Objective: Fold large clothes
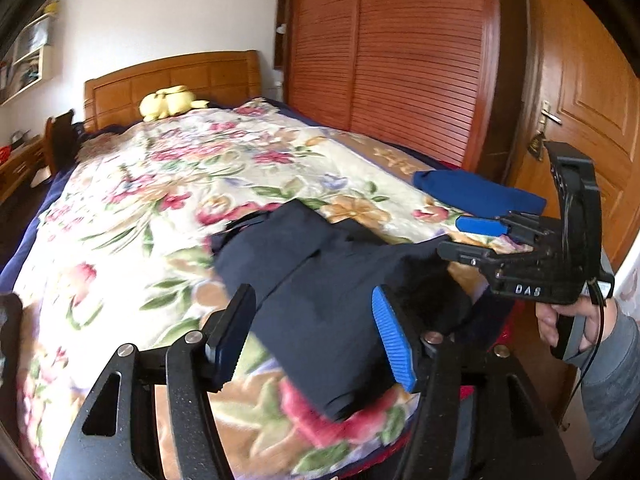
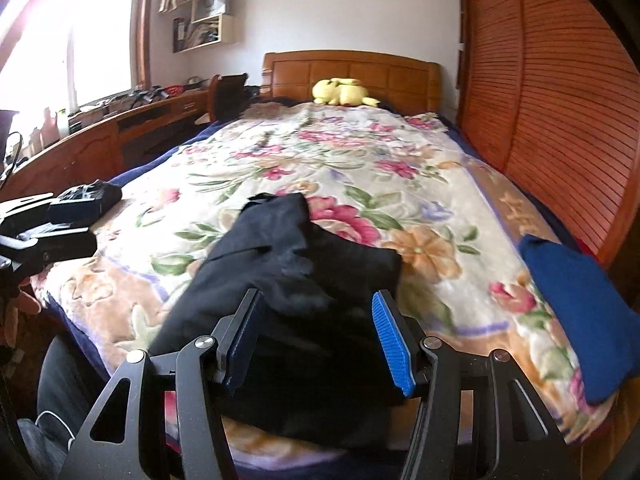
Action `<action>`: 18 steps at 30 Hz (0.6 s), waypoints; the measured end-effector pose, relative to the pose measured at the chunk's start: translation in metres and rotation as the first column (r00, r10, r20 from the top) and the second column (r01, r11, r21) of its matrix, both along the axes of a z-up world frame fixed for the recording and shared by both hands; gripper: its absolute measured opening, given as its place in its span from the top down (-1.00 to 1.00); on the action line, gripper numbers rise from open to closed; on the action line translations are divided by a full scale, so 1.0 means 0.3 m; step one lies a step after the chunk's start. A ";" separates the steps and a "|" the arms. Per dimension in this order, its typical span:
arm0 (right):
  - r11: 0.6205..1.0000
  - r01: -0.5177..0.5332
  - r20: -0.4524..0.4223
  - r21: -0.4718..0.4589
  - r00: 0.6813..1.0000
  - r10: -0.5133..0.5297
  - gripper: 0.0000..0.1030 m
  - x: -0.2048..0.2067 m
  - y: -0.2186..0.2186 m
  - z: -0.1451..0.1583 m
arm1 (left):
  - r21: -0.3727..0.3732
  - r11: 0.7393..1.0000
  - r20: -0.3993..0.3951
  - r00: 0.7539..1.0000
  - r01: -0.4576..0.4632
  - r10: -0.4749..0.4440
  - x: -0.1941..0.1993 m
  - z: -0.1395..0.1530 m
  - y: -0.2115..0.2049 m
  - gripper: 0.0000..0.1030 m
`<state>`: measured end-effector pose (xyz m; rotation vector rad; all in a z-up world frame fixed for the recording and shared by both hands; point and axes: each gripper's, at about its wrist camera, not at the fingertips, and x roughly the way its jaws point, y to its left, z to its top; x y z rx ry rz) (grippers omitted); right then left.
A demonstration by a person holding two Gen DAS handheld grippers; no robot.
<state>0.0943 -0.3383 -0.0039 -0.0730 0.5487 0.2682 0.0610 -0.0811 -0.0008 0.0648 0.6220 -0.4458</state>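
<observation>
Writing: we read "DAS" in white letters on the black body of the right tongs (image 1: 474, 236), seen at the right edge of the left wrist view. No other text legible.

Left tongs (image 1: 316, 336): jaws stand apart, about half spread, blue ribbed pads facing inward. The dark navy garment (image 1: 320, 280) lies below and between the pads in the lower centre of the frame; neither pad presses on it, nothing gripped.

Right tongs, own view (image 2: 316, 338): jaws likewise about half spread, the same dark garment (image 2: 288, 280) showing between the pads, no pinch visible. In the left wrist view its fingers hover just above the garment's right corner; we cannot tell whether they touch it. A hand (image 1: 560, 320) in a grey sleeve holds the grip.

Garment sits bunched and partly folded on the floral blanket (image 2: 360, 168) near the foot of the bed, lower centre in both views. A folded blue cloth (image 2: 576, 308) lies apart at the right edge of the bed. Yellow plush toy (image 2: 344, 92) at the headboard, upper centre.

Wall shelf (image 2: 208, 16), upper left of the right wrist view, holds assorted items too small to identify.
</observation>
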 end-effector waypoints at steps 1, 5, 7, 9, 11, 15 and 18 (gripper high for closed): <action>1.000 -0.008 -0.006 0.001 1.000 0.008 -0.13 0.017 0.010 -0.001 | -0.004 1.000 -0.003 1.000 -0.015 0.015 -0.002 -0.009 0.031 -0.30; 1.000 -0.020 -0.036 0.000 0.999 0.020 -0.14 0.086 0.049 -0.008 | -0.014 0.998 -0.013 0.998 -0.057 0.057 -0.010 -0.037 0.120 -0.36; 1.000 -0.008 -0.045 -0.015 0.999 0.008 -0.17 0.113 0.063 -0.007 | -0.015 0.997 -0.014 0.997 -0.075 0.075 -0.012 -0.046 0.153 -0.36; 1.000 -0.004 -0.057 -0.019 0.998 0.003 -0.18 0.139 0.069 -0.005 | -0.019 0.995 -0.014 0.995 -0.094 0.094 -0.017 -0.055 0.191 -0.36; 1.000 0.000 -0.066 -0.023 0.998 -0.002 -0.19 0.155 0.077 0.000 | -0.029 0.994 -0.016 0.994 -0.108 0.108 -0.021 -0.062 0.222 -0.39; 0.999 0.013 -0.082 -0.039 0.996 -0.016 -0.20 0.166 0.093 0.013 | -0.038 0.990 -0.019 0.991 -0.135 0.135 -0.036 -0.082 0.280 -0.41; 0.999 0.016 -0.080 -0.050 0.997 -0.020 -0.22 0.188 0.118 0.028 | -0.043 0.988 -0.018 0.988 -0.151 0.150 -0.045 -0.091 0.310 -0.42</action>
